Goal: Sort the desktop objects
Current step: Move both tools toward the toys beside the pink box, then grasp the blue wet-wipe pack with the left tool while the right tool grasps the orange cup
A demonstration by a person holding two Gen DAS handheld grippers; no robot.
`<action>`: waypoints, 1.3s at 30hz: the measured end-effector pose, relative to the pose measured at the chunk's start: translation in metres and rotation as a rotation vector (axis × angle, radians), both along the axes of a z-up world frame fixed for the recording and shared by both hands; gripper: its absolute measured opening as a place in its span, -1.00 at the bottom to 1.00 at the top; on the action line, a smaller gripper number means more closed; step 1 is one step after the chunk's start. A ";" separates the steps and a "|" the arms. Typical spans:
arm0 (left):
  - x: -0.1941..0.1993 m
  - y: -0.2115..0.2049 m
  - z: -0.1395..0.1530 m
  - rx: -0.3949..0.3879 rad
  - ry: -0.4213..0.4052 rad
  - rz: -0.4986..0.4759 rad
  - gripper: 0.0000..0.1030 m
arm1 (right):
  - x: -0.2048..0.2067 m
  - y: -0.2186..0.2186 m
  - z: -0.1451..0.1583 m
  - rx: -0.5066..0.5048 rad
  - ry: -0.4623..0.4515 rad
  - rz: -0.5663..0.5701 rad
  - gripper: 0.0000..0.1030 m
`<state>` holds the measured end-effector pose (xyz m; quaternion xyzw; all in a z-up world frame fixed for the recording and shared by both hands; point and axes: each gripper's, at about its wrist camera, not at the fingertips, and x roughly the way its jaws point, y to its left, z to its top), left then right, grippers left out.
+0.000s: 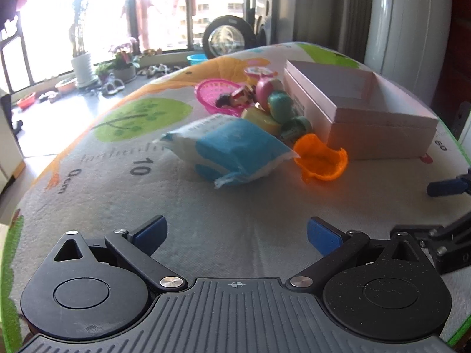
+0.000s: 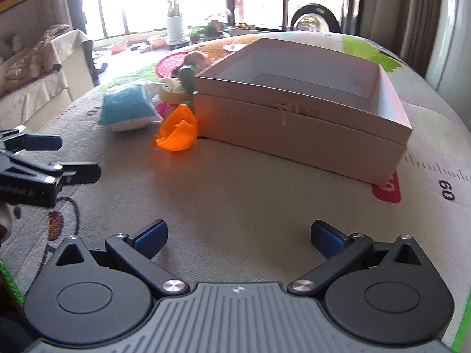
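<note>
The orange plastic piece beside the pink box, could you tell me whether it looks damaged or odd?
Yes. The orange plastic piece lies tipped on its side against the pink box, and its rim looks jagged and uneven, as if broken. Whether that is its design, I cannot tell.

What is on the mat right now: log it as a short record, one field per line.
surface: printed play mat with ruler marks
container: pink box, open, nothing visible inside
nearest loose items: blue and white packet, orange toy basket tipped beside the box
farther pile: magenta basket and small toys, left of the box
left gripper: open, empty
right gripper: open, empty
</note>
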<state>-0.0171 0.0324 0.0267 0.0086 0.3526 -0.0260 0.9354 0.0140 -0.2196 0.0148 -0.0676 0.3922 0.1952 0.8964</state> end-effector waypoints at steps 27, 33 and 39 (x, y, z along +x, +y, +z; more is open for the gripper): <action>0.057 0.025 0.015 -0.072 0.000 0.106 1.00 | 0.055 0.063 0.017 -0.038 -0.107 0.221 -0.14; 0.081 -0.009 0.013 -0.073 0.004 0.016 1.00 | 0.041 0.040 0.020 -0.050 -0.089 0.179 -0.52; 0.076 -0.014 0.006 0.029 0.032 -0.046 1.00 | 0.015 0.025 0.021 -0.054 -0.108 0.200 -0.51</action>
